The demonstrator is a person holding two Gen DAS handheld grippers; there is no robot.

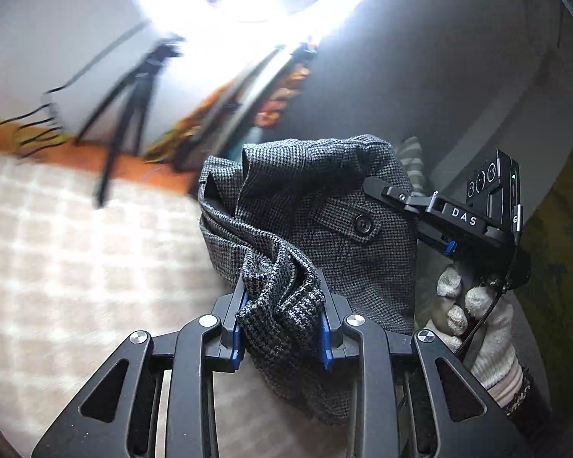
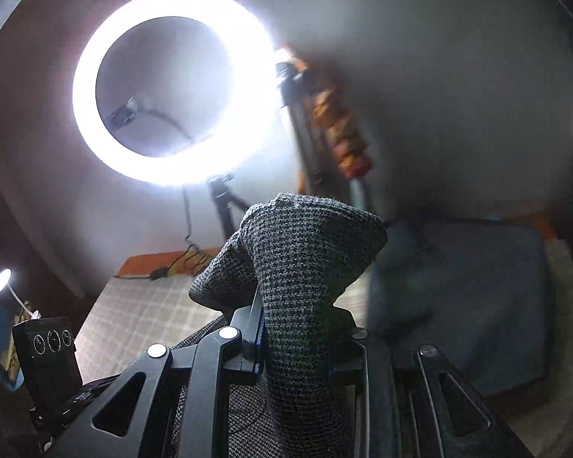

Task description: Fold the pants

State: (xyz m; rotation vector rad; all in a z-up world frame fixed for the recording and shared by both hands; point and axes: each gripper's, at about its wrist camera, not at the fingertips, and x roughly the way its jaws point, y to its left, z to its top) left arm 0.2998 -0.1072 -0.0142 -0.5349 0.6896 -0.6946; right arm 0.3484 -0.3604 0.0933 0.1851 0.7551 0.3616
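The pants [image 1: 317, 213] are grey houndstooth cloth with a buttoned back pocket, held up in the air over the bed. My left gripper [image 1: 282, 305] is shut on a bunched edge of the pants. My right gripper [image 2: 294, 328] is shut on another bunch of the same pants [image 2: 301, 267], which rises between its jaws and hides the fingertips. In the left wrist view the right gripper [image 1: 382, 187] shows at the right, pinching the waistband, with a gloved hand [image 1: 473, 313] below it.
A checked beige bed cover [image 1: 76, 252] lies below. A bright ring light [image 2: 172, 84] on a tripod [image 1: 122, 114] stands by the wall. A dark blue cushion [image 2: 458, 297] lies at the right. A small lamp [image 2: 2, 280] glows far left.
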